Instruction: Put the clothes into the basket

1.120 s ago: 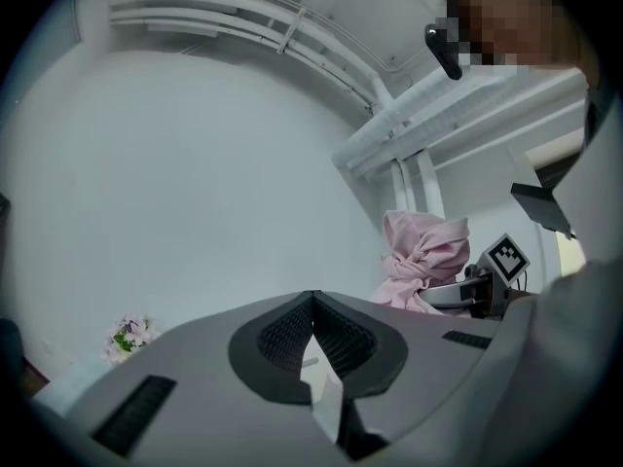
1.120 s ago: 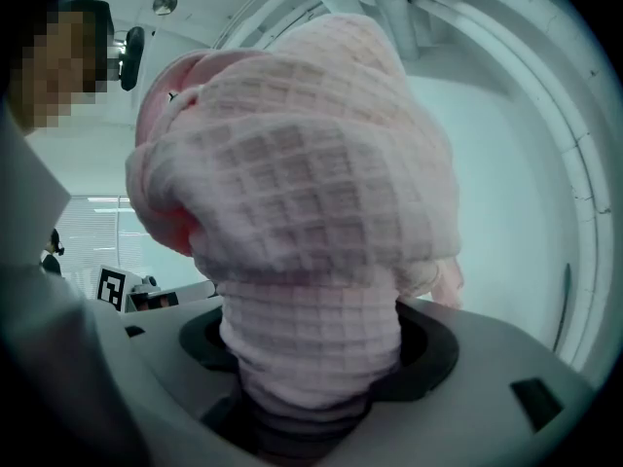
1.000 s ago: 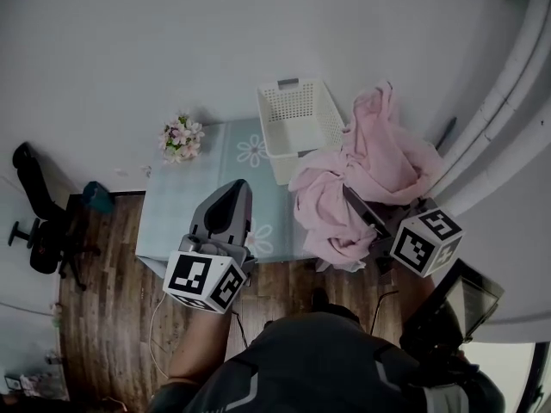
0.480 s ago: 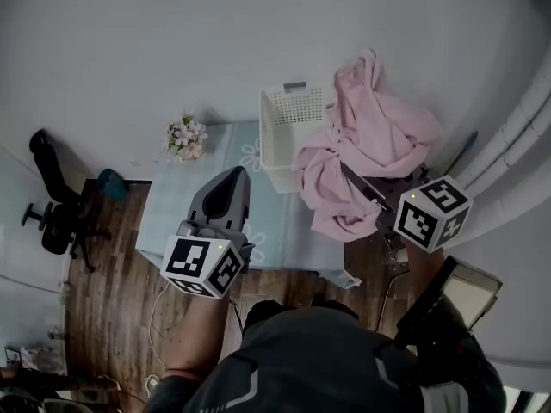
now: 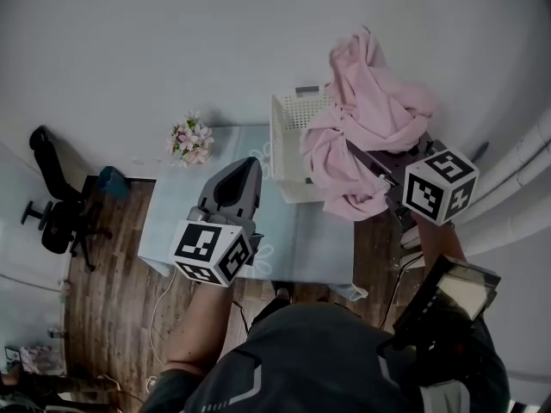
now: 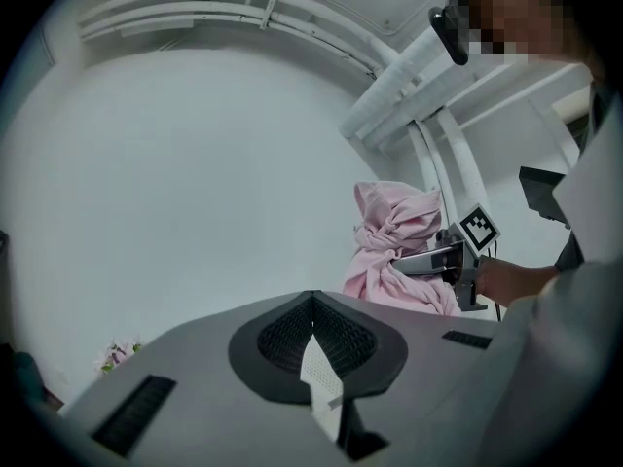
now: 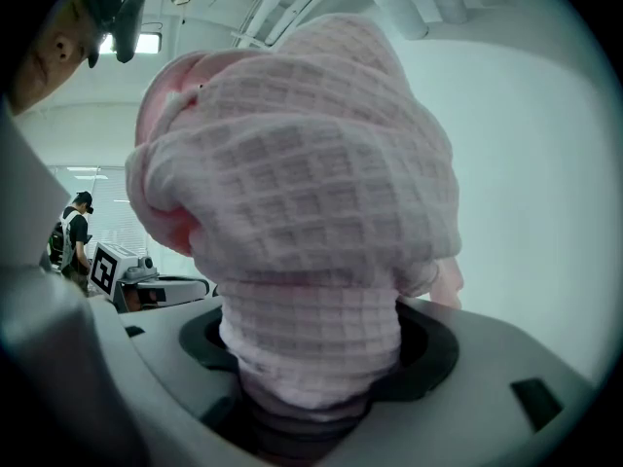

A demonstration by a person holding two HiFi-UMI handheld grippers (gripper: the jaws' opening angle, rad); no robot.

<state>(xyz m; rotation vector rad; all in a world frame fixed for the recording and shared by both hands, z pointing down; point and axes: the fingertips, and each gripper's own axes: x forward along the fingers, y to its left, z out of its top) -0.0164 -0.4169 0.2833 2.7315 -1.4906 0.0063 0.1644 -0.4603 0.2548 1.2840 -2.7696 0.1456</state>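
Pink garment (image 5: 366,136) on its way to the basket (image 5: 291,136): over the last second I have carried the bundle from beside the basket, where its lower folds trailed towards the table's (image 5: 189,222) near right corner, up and across. It now overlaps the basket's right rim in the head view. The whole garment hangs bunched from the right gripper (image 5: 355,151), one peak standing above it and a loose tail drooping past the basket's near corner. I judge the load to be off the table and close to a drop point. From this steep angle I cannot tell whether it is truly over the opening or only in front of it.

In the right gripper view the jaws stand wide and are clamped on a thick wad of the waffle-weave cloth (image 7: 302,212), which fills the gap and mushrooms out above the right gripper (image 7: 311,397).

The left gripper (image 5: 245,169) hangs over the table, well apart from the garment and pointing towards the basket. In its own view the tips of the left gripper (image 6: 313,298) meet and nothing is caught between them. The pink bundle (image 6: 394,246) shows beyond, to the right.

A small bunch of flowers (image 5: 191,138) sits at the table's far left corner, clear of the work
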